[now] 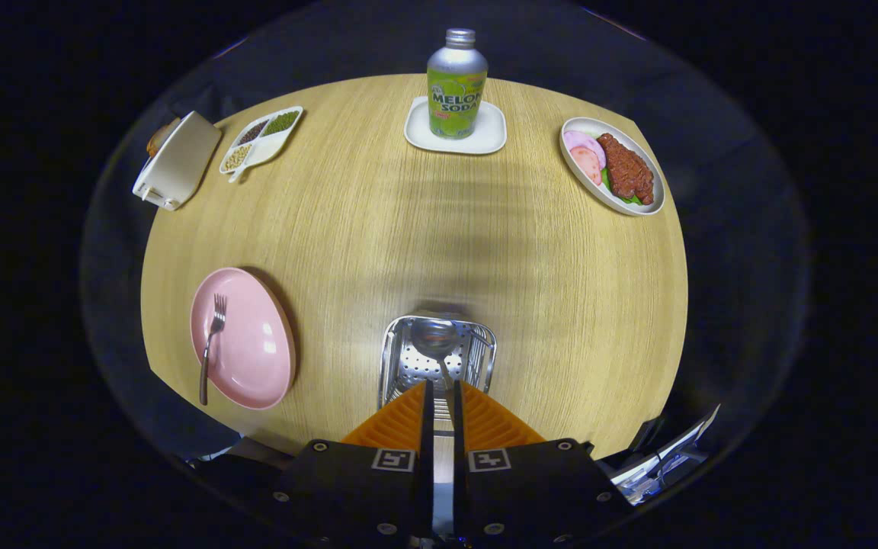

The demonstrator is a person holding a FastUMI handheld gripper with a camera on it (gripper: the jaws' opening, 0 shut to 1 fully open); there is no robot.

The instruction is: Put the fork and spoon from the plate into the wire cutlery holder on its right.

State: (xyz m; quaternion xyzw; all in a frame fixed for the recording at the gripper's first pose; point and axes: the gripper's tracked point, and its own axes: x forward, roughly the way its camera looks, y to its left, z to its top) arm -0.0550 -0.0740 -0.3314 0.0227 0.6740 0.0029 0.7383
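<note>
Hand-held gripper [440, 389] nearly closed, pinching the spoon [437, 339] by its thin handle; narrow gap only, both fingers on the handle as far as visible. Spoon bowl pointing away, poised over the holder [408, 358], which sits just ahead of the fingertips on the table [378, 229]. Held by the handle end so the bowl leads in; looks like the drop-off step for the spoon, not yet released. Can't tell whether the bowl is above the rim or already inside. Perforated holder floor visible beside the bowl, so nothing else inside apparently. Fork [211, 343] on the pink plate [252, 358], left of the holder, tines away, handle overhanging the near rim. Handy: overhang gives the fingers clearance under the handle, no scraping on the plate. Roughly halfway by this reading: spoon almost done, fork untouched. Risk: thin handle could pivot in the pinch; spoon may hit the holder rim if not centred. Rest is clutter well beyond: soda bottle [456, 84] on a white tray [485, 137], meat dish [613, 165], divided snack dish [260, 141], beige box [176, 160].
</note>
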